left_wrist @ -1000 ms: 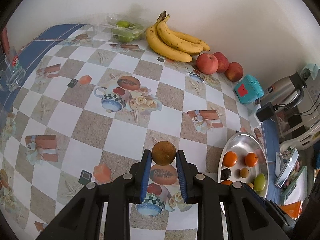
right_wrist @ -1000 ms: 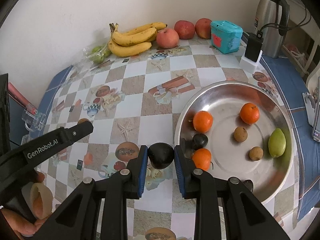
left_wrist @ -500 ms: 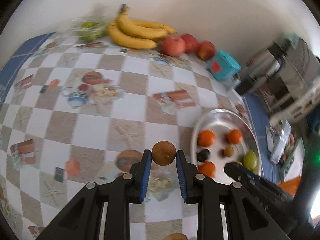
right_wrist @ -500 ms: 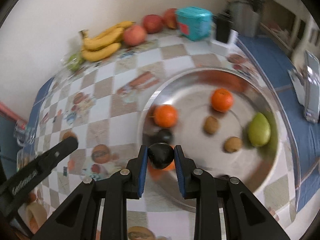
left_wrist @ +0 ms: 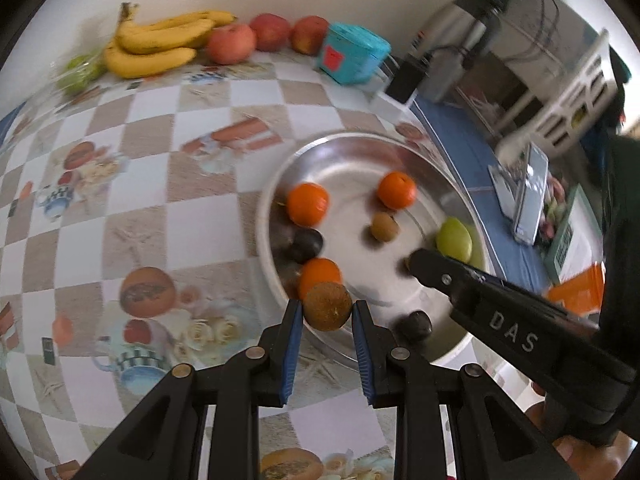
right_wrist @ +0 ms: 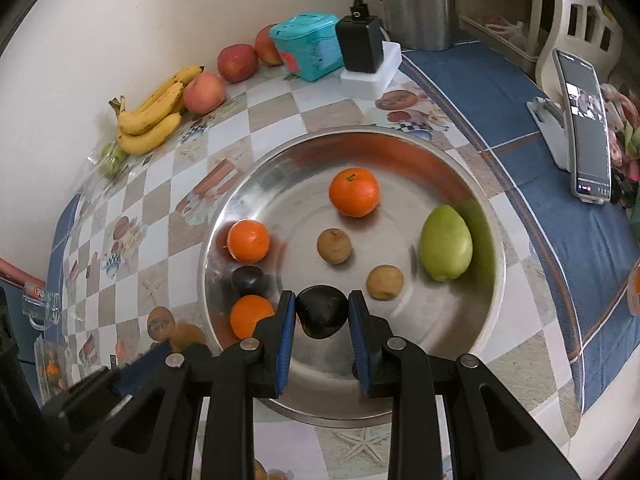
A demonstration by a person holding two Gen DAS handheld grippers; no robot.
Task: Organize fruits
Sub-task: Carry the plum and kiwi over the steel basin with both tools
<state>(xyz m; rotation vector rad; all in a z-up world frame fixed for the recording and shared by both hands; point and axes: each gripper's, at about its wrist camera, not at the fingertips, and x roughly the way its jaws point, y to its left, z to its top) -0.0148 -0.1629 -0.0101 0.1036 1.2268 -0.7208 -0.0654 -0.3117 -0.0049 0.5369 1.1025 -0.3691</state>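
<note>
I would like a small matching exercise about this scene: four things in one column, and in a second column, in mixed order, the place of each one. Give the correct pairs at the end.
Things:
1. brown round fruit
2. dark fruit
3. green fruit
4. bananas

Places:
A. lying in the metal bowl, by its right rim
B. on the table by the wall, beside an apple
C. held in the left tool
D. held in the right tool, over the bowl

Pairs: 1-C, 2-D, 3-A, 4-B
</note>
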